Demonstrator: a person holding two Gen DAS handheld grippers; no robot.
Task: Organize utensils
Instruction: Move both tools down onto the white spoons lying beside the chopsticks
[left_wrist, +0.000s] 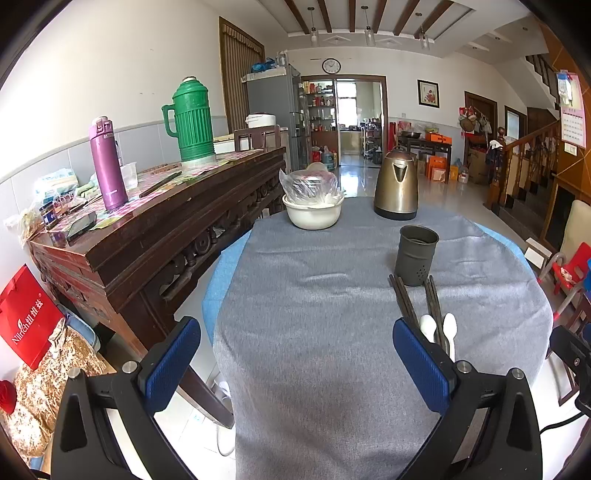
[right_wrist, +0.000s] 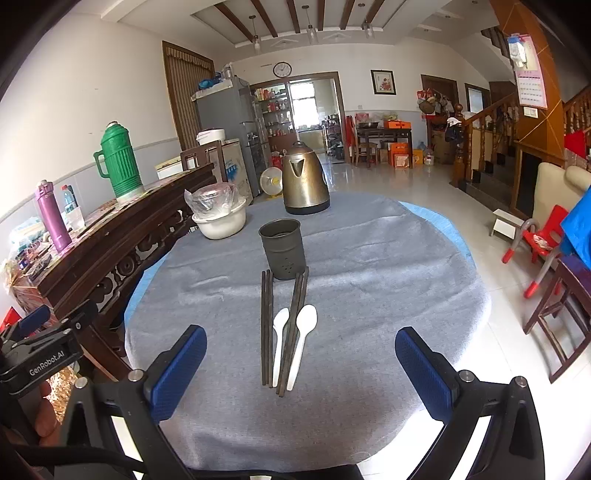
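A dark metal utensil cup (right_wrist: 283, 248) (left_wrist: 416, 254) stands upright on the round table's grey cloth (right_wrist: 369, 277). In front of it lie two pairs of dark chopsticks (right_wrist: 266, 325) (left_wrist: 403, 301) and two white plastic spoons (right_wrist: 305, 320) (left_wrist: 450, 326), side by side. My right gripper (right_wrist: 300, 354) hovers open just short of their near ends, nothing between its blue pads. My left gripper (left_wrist: 296, 347) is open over bare cloth, left of the utensils; its right finger (left_wrist: 421, 363) hides the spoons' handles.
A bronze kettle (right_wrist: 305, 182) and a white bowl (right_wrist: 221, 220) holding a plastic-wrapped dish sit at the table's far side. A dark wooden sideboard (left_wrist: 155, 236) with a green thermos (left_wrist: 192, 118) and purple flask (left_wrist: 108, 164) borders the left. Red chairs (right_wrist: 539, 240) stand at the right.
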